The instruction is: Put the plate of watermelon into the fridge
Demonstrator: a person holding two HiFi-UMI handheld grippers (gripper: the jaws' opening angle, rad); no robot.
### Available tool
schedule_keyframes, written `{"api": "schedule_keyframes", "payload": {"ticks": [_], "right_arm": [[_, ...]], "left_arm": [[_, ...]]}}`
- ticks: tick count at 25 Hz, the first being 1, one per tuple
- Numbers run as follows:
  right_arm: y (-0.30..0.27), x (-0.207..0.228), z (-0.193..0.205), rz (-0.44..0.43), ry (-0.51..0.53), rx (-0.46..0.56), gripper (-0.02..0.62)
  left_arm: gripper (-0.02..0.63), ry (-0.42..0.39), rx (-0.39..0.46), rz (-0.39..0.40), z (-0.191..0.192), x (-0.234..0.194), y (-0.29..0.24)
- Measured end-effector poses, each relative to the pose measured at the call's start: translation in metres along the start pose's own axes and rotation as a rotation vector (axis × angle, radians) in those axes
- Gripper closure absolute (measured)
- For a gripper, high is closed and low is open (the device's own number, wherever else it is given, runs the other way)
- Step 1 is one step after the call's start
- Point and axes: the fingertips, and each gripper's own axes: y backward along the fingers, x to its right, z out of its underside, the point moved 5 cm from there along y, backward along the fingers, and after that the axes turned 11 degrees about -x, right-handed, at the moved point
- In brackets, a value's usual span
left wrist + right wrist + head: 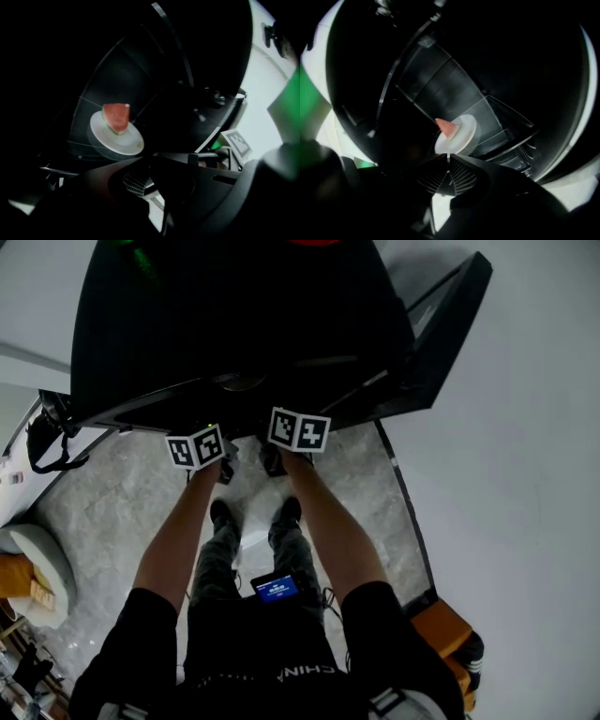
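Together, both forearms outstretched, left gripper (149, 157), right gripper (447, 157), fingers clenched, empty.

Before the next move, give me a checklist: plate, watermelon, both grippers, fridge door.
1. Plate resting on the fridge shelf: ok.
2. Watermelon sitting on the plate: ok.
3. Left gripper shut and empty: ok.
4. Right gripper shut and empty, the plate beyond its tips: ok.
5. Fridge door closed: not ok, it stands open.
6. Both grippers clear of the door's swing: cannot tell.

Black short-sleeved shirt (281, 667), probably grey trousers (217, 563), black shoes (222, 514).
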Motion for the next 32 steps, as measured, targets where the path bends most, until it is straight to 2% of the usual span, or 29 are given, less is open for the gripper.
{"api": "schedule_keyframes", "payload": {"ticks": [4,10,16,22,24,28,32], "right_arm": [[0.033,-0.024,0.001,-0.034,0.044,-0.044,0.568],[0.093,-0.087,0.006,-0.049,0.14,-0.044,0.568],[0.141,-0.132,0.019,-0.086,0.168,0.0,0.568],[0.161,-0.157,0.018,-0.081,0.216,0.016,0.575],[0.166,-0.155,0.014,-0.098,0.171,0.041,0.574],[0.185,-0.133,0.008,-0.117,-0.009,0.161,0.574],[0.2,-0.109,0.018,-0.087,-0.048,0.159,0.574]], "left_arm": [[0.592,-0.066,0.014,0.082,0.002,0.032,0.029],[0.592,-0.169,0.016,0.117,-0.009,0.095,0.082],[0.592,-0.18,0.056,0.201,-0.019,0.142,0.127],[0.594,-0.159,0.117,0.252,-0.022,0.159,0.148],[0.594,-0.168,0.118,0.283,-0.027,0.164,0.149],[0.594,-0.191,0.108,0.299,-0.026,0.17,0.154],[0.593,-0.163,0.078,0.312,-0.008,0.168,0.153]]}}
